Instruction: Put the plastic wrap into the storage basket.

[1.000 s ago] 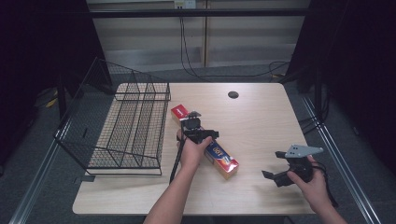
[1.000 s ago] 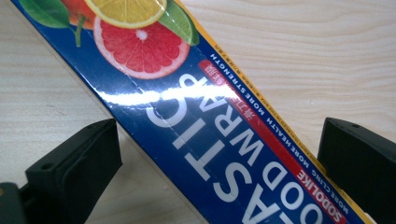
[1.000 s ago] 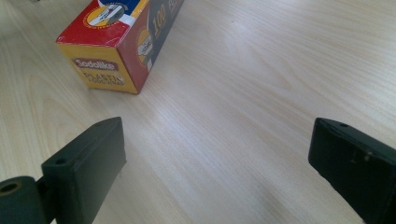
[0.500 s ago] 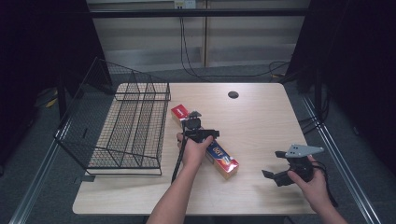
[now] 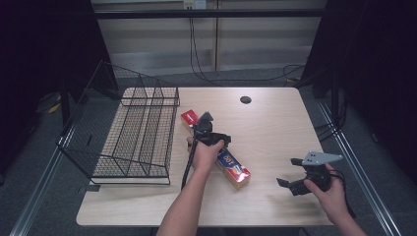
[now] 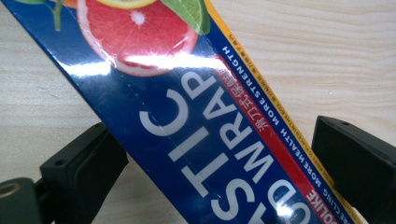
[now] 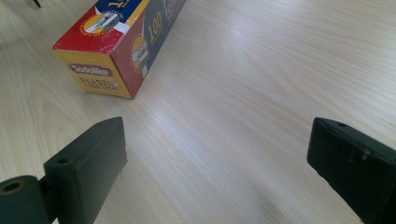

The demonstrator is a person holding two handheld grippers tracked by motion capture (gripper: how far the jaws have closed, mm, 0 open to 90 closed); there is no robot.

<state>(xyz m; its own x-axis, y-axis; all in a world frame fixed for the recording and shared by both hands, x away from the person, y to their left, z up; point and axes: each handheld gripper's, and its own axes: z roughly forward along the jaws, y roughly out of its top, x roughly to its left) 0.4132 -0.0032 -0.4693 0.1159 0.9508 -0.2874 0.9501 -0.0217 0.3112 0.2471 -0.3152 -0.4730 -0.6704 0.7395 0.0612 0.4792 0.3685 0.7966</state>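
A long blue, red and yellow plastic wrap box lies slantwise on the wooden table. My left gripper points down over its middle. In the left gripper view the box runs between the jaws of the left gripper. The jaws have just been closing and stand close to both long sides, without a clear squeeze. My right gripper rests low at the front right, open, nothing between its fingers. The right gripper faces the box's yellow end.
A black wire basket rack stands on the table's left side, partly over the edge. A small dark round hole sits near the far edge. Bare wood lies between the box and the right gripper.
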